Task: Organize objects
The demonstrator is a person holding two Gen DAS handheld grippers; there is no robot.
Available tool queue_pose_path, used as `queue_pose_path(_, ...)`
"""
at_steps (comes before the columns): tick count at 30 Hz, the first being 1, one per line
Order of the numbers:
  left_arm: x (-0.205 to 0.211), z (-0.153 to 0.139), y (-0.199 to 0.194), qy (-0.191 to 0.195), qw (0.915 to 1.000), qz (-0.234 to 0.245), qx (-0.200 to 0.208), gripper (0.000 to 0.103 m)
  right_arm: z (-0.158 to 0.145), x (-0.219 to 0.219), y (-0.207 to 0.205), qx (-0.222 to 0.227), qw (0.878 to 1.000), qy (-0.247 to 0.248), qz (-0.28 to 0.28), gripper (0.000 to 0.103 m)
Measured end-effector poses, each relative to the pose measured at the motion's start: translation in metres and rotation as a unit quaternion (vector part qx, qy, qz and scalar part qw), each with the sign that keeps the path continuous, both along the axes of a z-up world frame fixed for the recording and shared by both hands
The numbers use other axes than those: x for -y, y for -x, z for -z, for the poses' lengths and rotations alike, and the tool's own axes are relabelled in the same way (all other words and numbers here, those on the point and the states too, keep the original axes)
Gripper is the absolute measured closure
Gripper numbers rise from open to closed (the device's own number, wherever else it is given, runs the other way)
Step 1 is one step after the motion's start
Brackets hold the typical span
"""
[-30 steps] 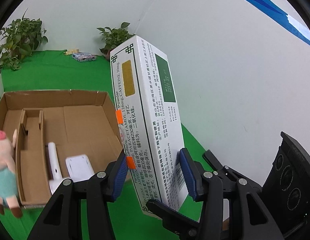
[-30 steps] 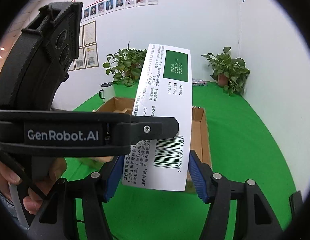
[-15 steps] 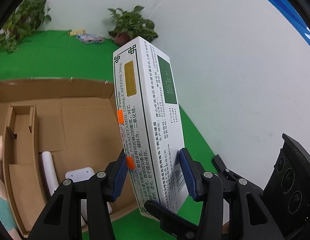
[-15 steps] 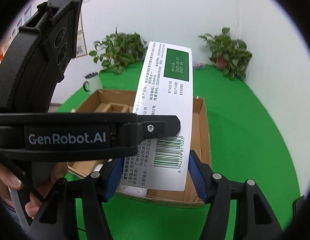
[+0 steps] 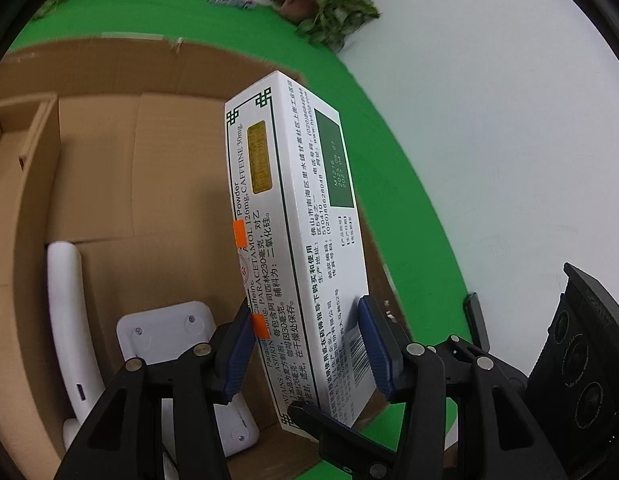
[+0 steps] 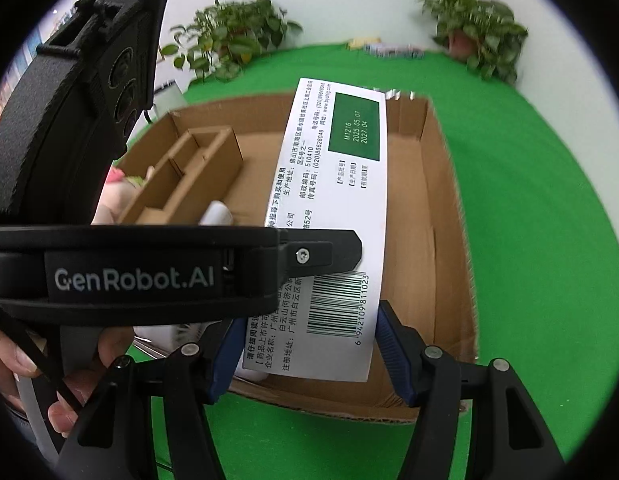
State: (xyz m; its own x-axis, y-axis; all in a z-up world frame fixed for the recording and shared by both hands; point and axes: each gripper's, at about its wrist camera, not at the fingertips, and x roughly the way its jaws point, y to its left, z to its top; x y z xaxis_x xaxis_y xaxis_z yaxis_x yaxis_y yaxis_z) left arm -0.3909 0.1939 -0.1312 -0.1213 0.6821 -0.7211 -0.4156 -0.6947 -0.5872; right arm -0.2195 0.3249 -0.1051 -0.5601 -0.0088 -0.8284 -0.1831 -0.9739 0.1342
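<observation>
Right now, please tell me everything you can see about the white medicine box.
The medicine box is a long, flat white carton with a dark green border, a gold patch, orange marks, a green date panel, Chinese and English print, and a barcode near the held end. It points away, tilted, above the cardboard tray. The left gripper and right gripper both clamp its near end.

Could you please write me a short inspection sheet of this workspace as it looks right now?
Surface: green cloth-covered table.
Job's things: white printed medicine carton held above the open brown cardboard box; white curved plastic device and white flat gadget lie inside the box.
Clutter: pink plush toy beside the box.
Grippers: left tongs and right tongs both clamp the carton's near end.
Cables: nothing seen.
Surroundings: white walls, potted green plants.
</observation>
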Motion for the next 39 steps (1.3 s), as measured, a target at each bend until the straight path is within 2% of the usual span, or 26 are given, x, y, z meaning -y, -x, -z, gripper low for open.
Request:
queue_pose_path(7, -0.006, 0.038, 0.007, 0.014, 0.9985, 0.002, 0.053, 0.055, 0.026, -0.007, 0.005, 0.053, 0.998, 0.02, -0.011, 0.042)
queue_pose_path(10, -0.004, 0.041, 0.008, 0.013, 0.998, 0.002, 0.061, 0.055, 0.03, -0.004, 0.007, 0.064, 0.998, 0.005, -0.014, 0.042)
queue_pose_path(20, 0.008, 0.036, 0.008, 0.027, 0.997, 0.004, 0.072, 0.053, 0.034, -0.004, 0.007, 0.094, 0.995, 0.027, -0.002, 0.041)
queue_pose_path(26, 0.026, 0.019, 0.0, 0.045, 0.9981, -0.008, 0.043, 0.053, 0.041, -0.003, 0.007, 0.119, 0.992, 0.05, 0.005, 0.04)
queue_pose_path(32, 0.051, 0.002, -0.018, 0.037, 0.9992, -0.008, 0.012, 0.053, 0.037, 0.005, 0.002, 0.118, 0.992, 0.035, 0.008, 0.037)
queue_pose_path(34, 0.061, 0.0, 0.009, 0.036, 0.9993, -0.01, 0.0, 0.053, 0.038, 0.009, 0.003, 0.123, 0.992, 0.03, 0.006, 0.036)
queue_pose_path(37, 0.076, -0.007, 0.004, 0.019, 0.9997, -0.011, -0.012, 0.053, 0.038, 0.008, 0.003, 0.131, 0.991, 0.032, 0.007, 0.035)
queue_pose_path(39, 0.089, -0.017, 0.0, 0.012, 0.9994, -0.016, -0.03, 0.053, 0.04, 0.009, 0.006, 0.137, 0.99, 0.033, 0.004, 0.03)
